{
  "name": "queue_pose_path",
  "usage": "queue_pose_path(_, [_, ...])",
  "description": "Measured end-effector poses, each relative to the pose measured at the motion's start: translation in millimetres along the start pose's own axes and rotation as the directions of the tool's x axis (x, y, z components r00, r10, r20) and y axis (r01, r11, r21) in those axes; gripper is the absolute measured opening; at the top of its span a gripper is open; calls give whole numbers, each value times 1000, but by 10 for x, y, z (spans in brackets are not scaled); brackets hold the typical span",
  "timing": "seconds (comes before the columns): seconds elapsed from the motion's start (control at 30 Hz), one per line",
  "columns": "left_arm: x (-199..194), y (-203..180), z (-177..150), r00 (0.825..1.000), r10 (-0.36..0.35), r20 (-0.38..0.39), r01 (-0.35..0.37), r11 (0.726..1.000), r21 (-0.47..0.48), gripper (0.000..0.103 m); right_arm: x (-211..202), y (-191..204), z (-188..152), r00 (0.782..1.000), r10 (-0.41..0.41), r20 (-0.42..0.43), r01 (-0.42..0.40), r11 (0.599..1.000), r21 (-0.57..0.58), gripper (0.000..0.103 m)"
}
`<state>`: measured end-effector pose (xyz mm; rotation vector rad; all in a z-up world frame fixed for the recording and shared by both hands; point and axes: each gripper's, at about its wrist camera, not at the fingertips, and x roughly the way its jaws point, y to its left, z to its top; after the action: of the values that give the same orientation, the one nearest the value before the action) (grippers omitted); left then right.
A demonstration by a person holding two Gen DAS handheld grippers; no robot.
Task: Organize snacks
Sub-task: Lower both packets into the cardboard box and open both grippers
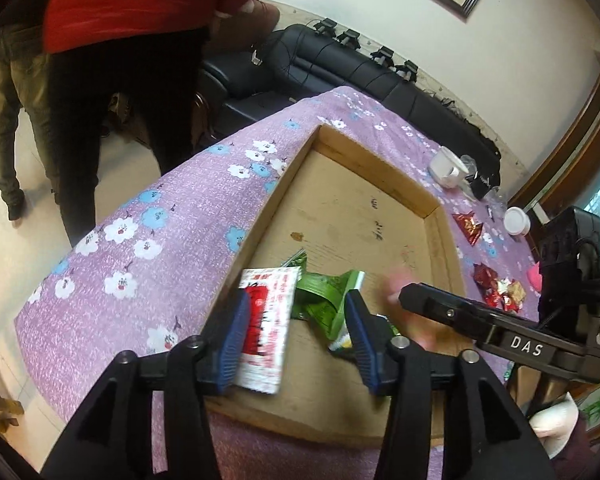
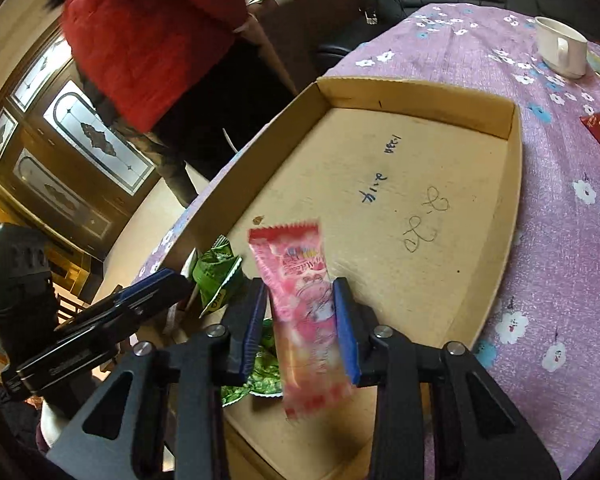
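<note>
Purple floral cloth [image 1: 112, 264], cardboard tray [image 2: 514, 184], snacks inside

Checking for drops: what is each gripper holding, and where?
Left fingers: nothing; red-white packet lies beside one finger. Right fingers flank the pink packet mid-length; it's blurred, grip cannot be told.

Your table [image 1: 148, 264], under a purple flowered cloth, carries a shallow cardboard tray [image 2: 516, 184], a white mug [image 2: 560, 46] and red snack packets [image 1: 468, 226].
</note>
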<state>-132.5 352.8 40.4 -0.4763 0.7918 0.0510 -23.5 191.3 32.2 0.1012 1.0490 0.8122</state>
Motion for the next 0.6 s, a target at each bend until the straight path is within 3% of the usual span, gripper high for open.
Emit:
queue_pose_path(0.17, [-119, -86, -26, 998, -41, 39, 42, 999, -18, 53, -222, 26, -68, 998, -41, 52, 44, 998, -45, 48])
queue_pose_path(0.4, [-274, -392, -71, 988, -138, 70, 137, 990, 17, 71, -877, -108, -319, 975, -121, 188, 136, 988, -69, 56])
queue_pose_path(0.5, [-300, -550, -107, 975, -218, 48, 217, 976, 36, 74, -1287, -303, -465, 940, -207, 272, 229, 972, -52, 67])
queue_pose_path(0.53, [-298, -604, -124, 969, -244, 40, 242, 969, 39, 74, -1472, -390, -537, 913, -261, 314, 288, 957, -40, 70])
queue_pose_path(0.6, [-287, -722, -159, 961, -275, 25, 273, 961, 46, 74, -1812, -600, -677, 852, -350, 389, 380, 925, -2, 85])
